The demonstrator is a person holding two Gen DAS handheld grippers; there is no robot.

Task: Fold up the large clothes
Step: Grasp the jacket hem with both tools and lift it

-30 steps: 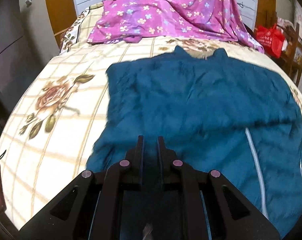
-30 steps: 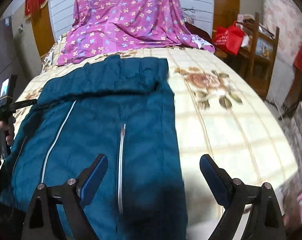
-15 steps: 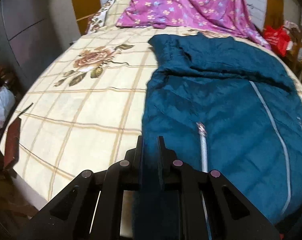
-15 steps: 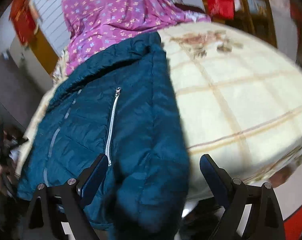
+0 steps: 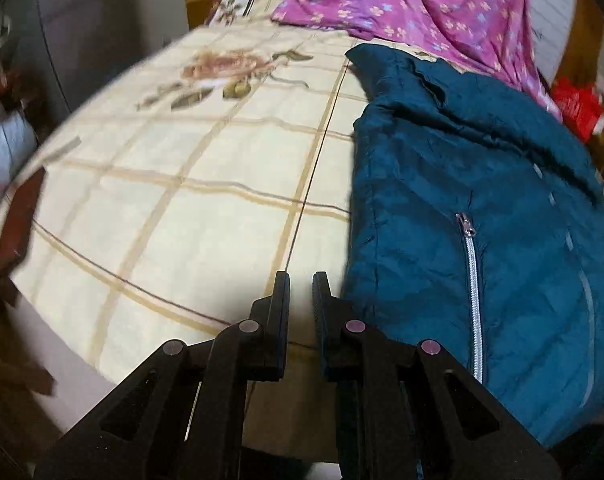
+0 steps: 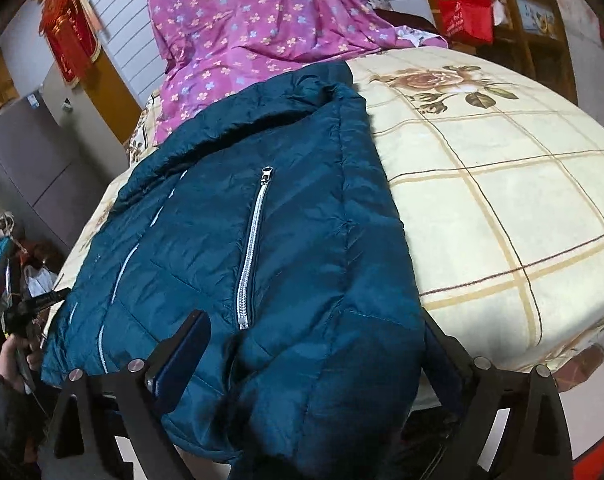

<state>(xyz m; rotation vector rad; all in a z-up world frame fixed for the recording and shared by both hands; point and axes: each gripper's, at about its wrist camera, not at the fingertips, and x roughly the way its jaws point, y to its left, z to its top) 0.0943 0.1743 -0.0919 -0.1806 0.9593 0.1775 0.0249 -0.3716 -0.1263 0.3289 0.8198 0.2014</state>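
Right wrist view: the right hand-held gripper (image 6: 313, 344) gapes wide around the teal jacket's (image 6: 262, 240) hem; the left hand-held gripper (image 5: 300, 292), nearly closed, holds nothing over the bed (image 5: 182, 200).

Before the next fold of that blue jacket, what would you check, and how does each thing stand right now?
1. Jacket flat on the bed: ok, though its near hem overhangs the edge.
2. Left gripper free: ok, fingers nearly together, nothing between them.
3. Right gripper ready: ok, open around the hem.
4. Pocket zipper closed: ok.
5. Purple sheet away from the jacket: cannot tell.
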